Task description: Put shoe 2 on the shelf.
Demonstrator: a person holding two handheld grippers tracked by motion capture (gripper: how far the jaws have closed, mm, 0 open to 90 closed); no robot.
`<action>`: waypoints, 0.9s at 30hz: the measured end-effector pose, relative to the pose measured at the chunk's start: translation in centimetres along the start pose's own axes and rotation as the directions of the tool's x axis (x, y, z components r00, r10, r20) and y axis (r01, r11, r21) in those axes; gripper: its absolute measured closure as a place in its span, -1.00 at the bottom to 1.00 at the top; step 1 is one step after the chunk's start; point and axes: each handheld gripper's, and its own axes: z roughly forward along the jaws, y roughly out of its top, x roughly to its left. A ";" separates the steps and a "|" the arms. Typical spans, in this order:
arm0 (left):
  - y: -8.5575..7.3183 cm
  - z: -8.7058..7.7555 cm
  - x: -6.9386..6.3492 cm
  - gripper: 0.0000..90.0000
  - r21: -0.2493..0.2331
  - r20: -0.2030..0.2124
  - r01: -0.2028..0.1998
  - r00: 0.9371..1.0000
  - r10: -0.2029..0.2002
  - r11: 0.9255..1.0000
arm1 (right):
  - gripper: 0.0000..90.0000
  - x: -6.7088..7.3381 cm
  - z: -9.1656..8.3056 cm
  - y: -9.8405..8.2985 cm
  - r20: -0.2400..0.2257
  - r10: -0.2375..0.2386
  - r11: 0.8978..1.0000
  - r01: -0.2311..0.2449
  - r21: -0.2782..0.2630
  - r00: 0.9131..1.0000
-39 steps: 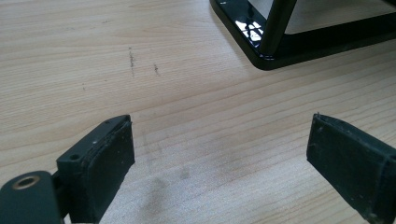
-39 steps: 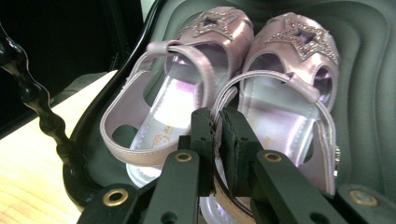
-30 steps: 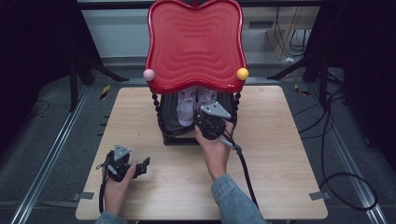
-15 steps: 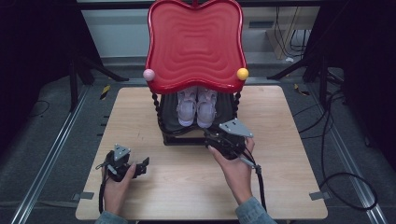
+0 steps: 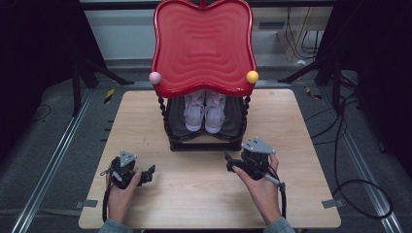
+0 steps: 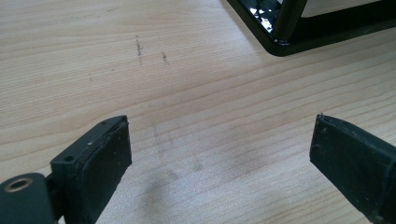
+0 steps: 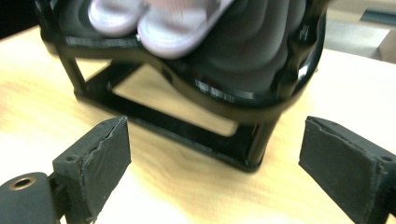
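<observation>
High view: pale shoes (image 5: 204,112) sat on the black rack (image 5: 206,137) at twelve o'clock on the counter (image 5: 311,145); right claw (image 5: 229,162) empty at five, jaws just spreading. Left claw (image 6: 219,163) view: wide, over bare wood. Right claw view: wide, rack ahead.

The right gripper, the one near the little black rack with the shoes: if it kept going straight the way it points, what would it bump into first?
Probably the black rack: the open right gripper looks at the rack's near corner post and base frame, below the shelf holding the shoes. Bare table lies between; how far is unclear.
</observation>
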 end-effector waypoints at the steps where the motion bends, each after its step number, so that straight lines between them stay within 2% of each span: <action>1: 0.0 0.0 0.0 -0.89 0.001 0.000 0.001 1.000 -0.001 1.000 | -0.81 0.0 0.0 0.0 0.000 0.000 1.000 0.000 0.000 1.000; 2: -0.1 0.1 0.1 -0.89 0.005 -0.002 -0.001 1.000 0.001 1.000 | -0.80 -0.4 0.2 -0.6 -0.007 -0.003 1.000 0.003 0.021 1.000; 5: -0.1 0.1 0.1 -0.90 0.010 -0.006 0.000 1.000 0.000 1.000 | -0.80 -0.8 0.3 -1.2 -0.012 -0.001 0.999 0.001 0.041 1.000; 6: -0.2 0.2 0.1 -0.90 0.015 -0.005 -0.003 1.000 0.003 1.000 | -0.80 -1.2 0.5 -1.9 -0.021 0.008 0.998 -0.007 0.066 1.000; 11: -0.3 0.4 0.1 -0.90 0.028 -0.012 -0.009 1.000 0.010 1.000 | -0.80 -2.4 0.8 -3.2 -0.016 0.019 0.994 -0.018 0.105 1.000; 12: -0.3 0.5 0.1 -0.90 0.033 -0.014 -0.009 1.000 0.010 0.999 | -0.81 -3.1 1.0 -3.7 -0.003 0.025 0.992 -0.025 0.126 1.000; 13: -0.3 0.5 0.1 -0.90 0.033 -0.014 -0.009 1.000 0.010 0.999 | -0.81 -3.1 1.0 -3.7 -0.003 0.025 0.992 -0.025 0.126 1.000; 14: -0.4 0.7 0.2 -0.90 0.042 -0.018 -0.009 1.000 0.010 0.999 | -0.82 -4.0 1.2 -4.2 0.011 0.042 0.989 -0.043 0.139 0.999; 17: -0.4 0.7 0.2 -0.90 0.046 -0.021 -0.009 1.000 0.010 0.999 | -0.82 -4.8 1.4 -4.6 0.032 0.052 0.987 -0.056 0.153 0.998; 18: -0.4 0.8 0.3 -0.90 0.048 -0.024 -0.007 1.000 0.008 0.999 | -0.82 -5.7 1.6 -5.1 0.055 0.071 0.983 -0.079 0.168 0.996; 19: -0.5 0.8 0.3 -0.90 0.048 -0.024 -0.007 1.000 0.008 0.999 | -0.82 -6.2 1.8 -5.4 0.070 0.067 0.982 -0.078 0.171 0.995; 21: -0.5 0.9 0.4 -0.90 0.051 -0.025 -0.007 1.000 0.009 0.999 | -0.81 -6.5 1.8 -5.6 0.079 0.078 0.980 -0.091 0.179 0.994; 22: -0.5 1.1 0.4 -0.90 0.060 -0.026 -0.006 1.000 0.007 0.998 | -0.81 -7.2 2.1 -6.2 0.103 0.093 0.974 -0.112 0.195 0.990; 27: -0.6 1.4 0.5 -0.90 0.071 -0.029 -0.008 1.000 0.010 0.997 | -0.81 -8.1 2.3 -6.8 0.126 0.116 0.971 -0.139 0.197 0.985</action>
